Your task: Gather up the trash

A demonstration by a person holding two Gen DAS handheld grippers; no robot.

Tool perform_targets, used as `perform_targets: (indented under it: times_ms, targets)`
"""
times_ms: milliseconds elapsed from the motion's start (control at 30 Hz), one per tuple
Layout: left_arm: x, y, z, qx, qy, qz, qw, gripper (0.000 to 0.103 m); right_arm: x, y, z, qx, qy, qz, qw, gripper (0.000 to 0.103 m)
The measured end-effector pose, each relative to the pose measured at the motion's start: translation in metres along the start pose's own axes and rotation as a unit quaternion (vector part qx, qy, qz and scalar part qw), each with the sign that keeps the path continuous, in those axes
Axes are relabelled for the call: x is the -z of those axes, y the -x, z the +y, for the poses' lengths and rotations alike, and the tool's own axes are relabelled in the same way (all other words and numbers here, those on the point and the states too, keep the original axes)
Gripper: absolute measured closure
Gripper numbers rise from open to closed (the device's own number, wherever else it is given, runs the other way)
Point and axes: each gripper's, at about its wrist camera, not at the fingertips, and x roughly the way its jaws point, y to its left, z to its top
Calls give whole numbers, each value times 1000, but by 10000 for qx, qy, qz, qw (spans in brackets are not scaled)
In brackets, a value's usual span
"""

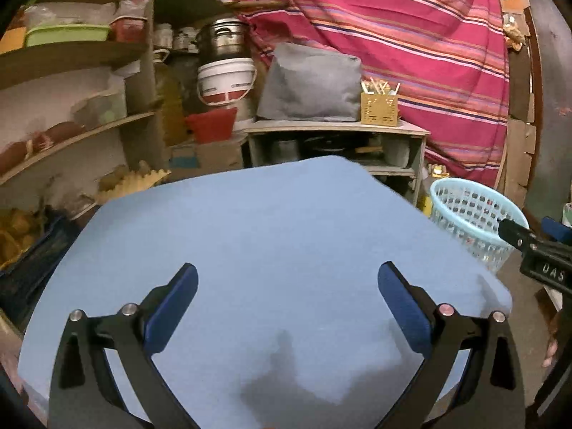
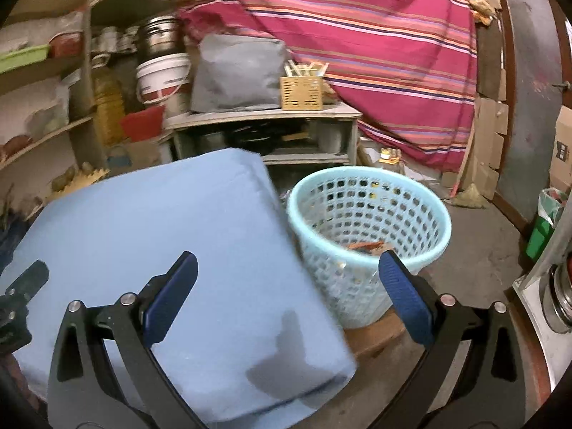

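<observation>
A light blue perforated trash basket (image 2: pixel 368 228) stands on the floor just right of a table covered in blue cloth (image 2: pixel 150 236); orange scraps (image 2: pixel 364 246) lie inside it. It also shows in the left wrist view (image 1: pixel 468 221) at the right. My left gripper (image 1: pixel 287 296) is open and empty above the blue tabletop (image 1: pixel 268 232). My right gripper (image 2: pixel 287 286) is open and empty, over the table's right edge, its right finger in front of the basket rim. I see no loose trash on the cloth.
A low cabinet (image 1: pixel 336 136) with a grey cushion (image 1: pixel 311 82) and a yellow utensil box (image 1: pixel 379 107) stands behind the table. Cluttered shelves (image 1: pixel 71 114) are at the left. A striped red cloth (image 1: pixel 393 35) hangs behind. A green-lined bin (image 2: pixel 547 221) is at the right.
</observation>
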Motion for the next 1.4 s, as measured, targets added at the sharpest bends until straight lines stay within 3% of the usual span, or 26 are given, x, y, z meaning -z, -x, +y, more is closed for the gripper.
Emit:
perform_targets:
  times_ms: [333, 633, 900, 1400]
  targets:
    - [37, 40, 36, -129, 318, -244, 9991, 5, 49, 39, 45, -187, 292, -215, 9992, 4]
    - [58, 52, 42, -280, 337, -376, 9983, 5, 53, 50, 66, -301, 448, -519, 9972, 4]
    - [55, 46, 53, -131, 625, -241, 9977, 5, 60, 50, 76, -303, 613, -564, 9961, 4]
    - [54, 40, 39, -319, 344, -328, 9984, 5, 61, 46, 74, -456, 515, -527, 9962, 4]
